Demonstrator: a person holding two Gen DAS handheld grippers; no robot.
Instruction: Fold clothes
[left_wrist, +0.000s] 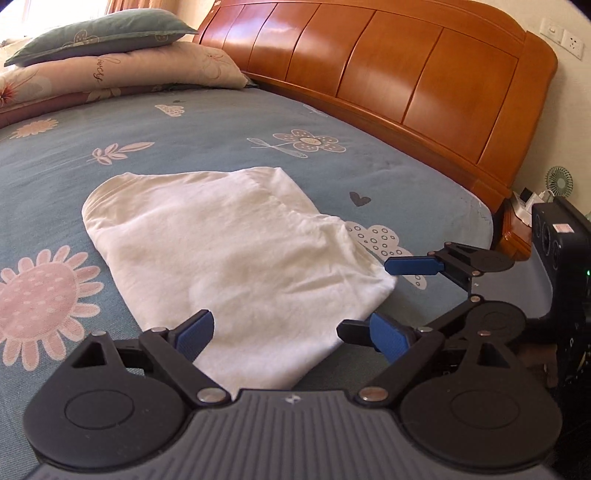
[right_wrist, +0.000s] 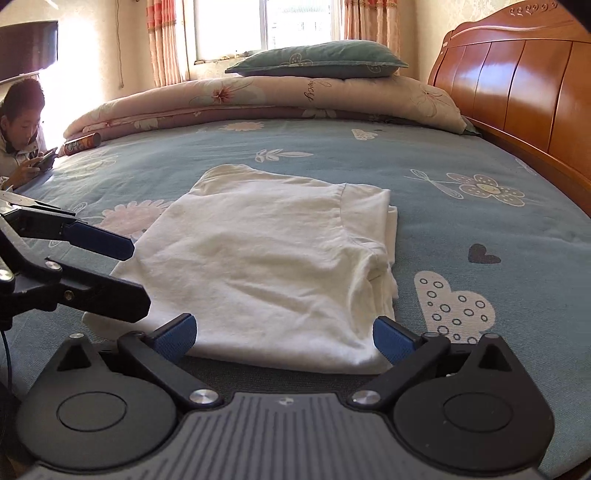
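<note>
A white T-shirt (left_wrist: 236, 258) lies folded into a long strip on the blue flowered bedsheet (left_wrist: 221, 129); it also shows in the right wrist view (right_wrist: 273, 266). My left gripper (left_wrist: 291, 334) is open, its jaws either side of the shirt's near end, holding nothing. It appears in the right wrist view (right_wrist: 129, 273) at the shirt's left edge. My right gripper (right_wrist: 284, 338) is open at the shirt's near edge, empty. In the left wrist view it (left_wrist: 373, 299) sits at the shirt's right corner.
A wooden headboard (left_wrist: 406, 66) runs along the right side of the bed. A folded quilt (right_wrist: 258, 99) and a green pillow (right_wrist: 321, 59) lie at the far end. A person (right_wrist: 22, 136) sits at the bed's left edge near a can (right_wrist: 83, 143). A nightstand with a fan (left_wrist: 559, 179) stands at right.
</note>
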